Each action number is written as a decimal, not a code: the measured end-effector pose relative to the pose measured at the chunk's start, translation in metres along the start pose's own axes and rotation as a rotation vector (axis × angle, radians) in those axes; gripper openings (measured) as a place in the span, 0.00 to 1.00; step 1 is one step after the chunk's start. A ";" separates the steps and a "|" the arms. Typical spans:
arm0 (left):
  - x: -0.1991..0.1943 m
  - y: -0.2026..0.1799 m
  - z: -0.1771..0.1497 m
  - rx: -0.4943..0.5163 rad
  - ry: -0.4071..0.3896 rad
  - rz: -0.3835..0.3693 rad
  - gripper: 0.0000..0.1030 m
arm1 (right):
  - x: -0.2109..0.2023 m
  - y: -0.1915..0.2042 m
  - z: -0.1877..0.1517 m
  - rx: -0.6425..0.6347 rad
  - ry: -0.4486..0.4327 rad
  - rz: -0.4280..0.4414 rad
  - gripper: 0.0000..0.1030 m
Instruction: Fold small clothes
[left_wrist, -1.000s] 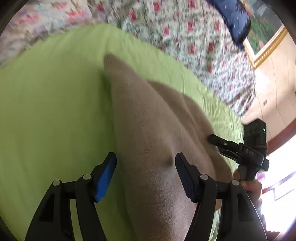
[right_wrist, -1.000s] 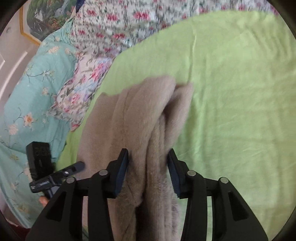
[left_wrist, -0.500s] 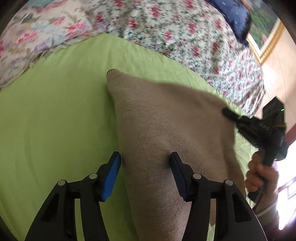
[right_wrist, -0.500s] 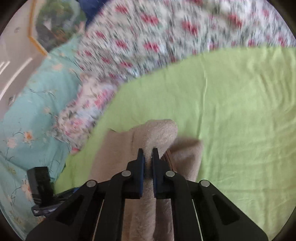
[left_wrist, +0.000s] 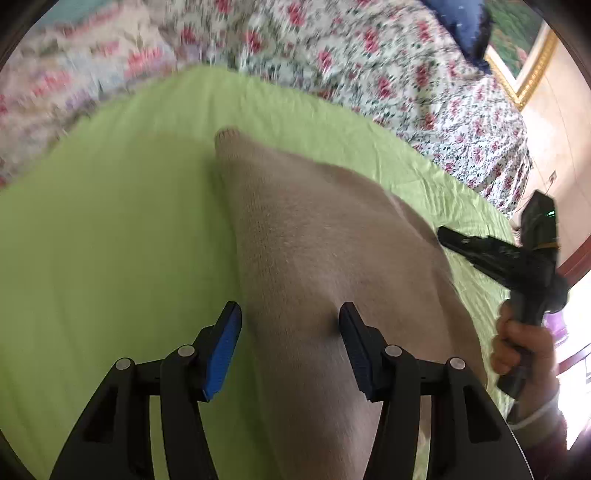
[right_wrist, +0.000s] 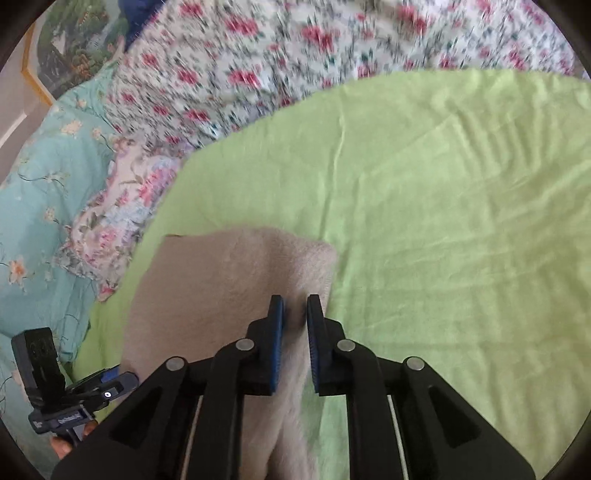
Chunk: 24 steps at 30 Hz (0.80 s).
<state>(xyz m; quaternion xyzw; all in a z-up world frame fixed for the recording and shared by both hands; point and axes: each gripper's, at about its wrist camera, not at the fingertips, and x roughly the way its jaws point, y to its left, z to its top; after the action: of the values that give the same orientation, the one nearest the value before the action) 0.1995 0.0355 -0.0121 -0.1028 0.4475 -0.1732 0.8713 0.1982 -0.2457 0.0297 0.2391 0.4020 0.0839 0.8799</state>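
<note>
Grippers work a beige garment (left_wrist: 325, 266) on green sheet (right_wrist: 461, 221).
Right gripper (right_wrist: 294, 308) pinches its 6 o'clock edge; left gripper (left_wrist: 290, 325), spread, risks bunching.

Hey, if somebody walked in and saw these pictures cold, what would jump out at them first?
Probably the beige garment lying across the bright green sheet, filling the middle of both views. Next, the right tongs, nearly shut and pinching the garment's right edge, while the left tongs are spread wide above its other side. The rose-patterned quilt piled behind would catch the eye too.
</note>
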 end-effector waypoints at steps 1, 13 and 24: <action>-0.011 -0.004 -0.005 0.009 -0.023 -0.008 0.53 | -0.010 0.006 -0.004 -0.007 -0.012 0.016 0.14; -0.014 -0.016 -0.066 0.014 0.058 -0.250 0.33 | 0.000 0.030 -0.089 -0.098 0.102 -0.005 0.07; -0.055 0.009 -0.085 -0.040 0.001 -0.205 0.24 | -0.032 0.022 -0.090 -0.060 0.051 0.030 0.03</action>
<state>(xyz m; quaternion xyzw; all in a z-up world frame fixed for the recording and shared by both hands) 0.1025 0.0630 -0.0229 -0.1654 0.4383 -0.2527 0.8466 0.1110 -0.2059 0.0112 0.2163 0.4178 0.1152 0.8749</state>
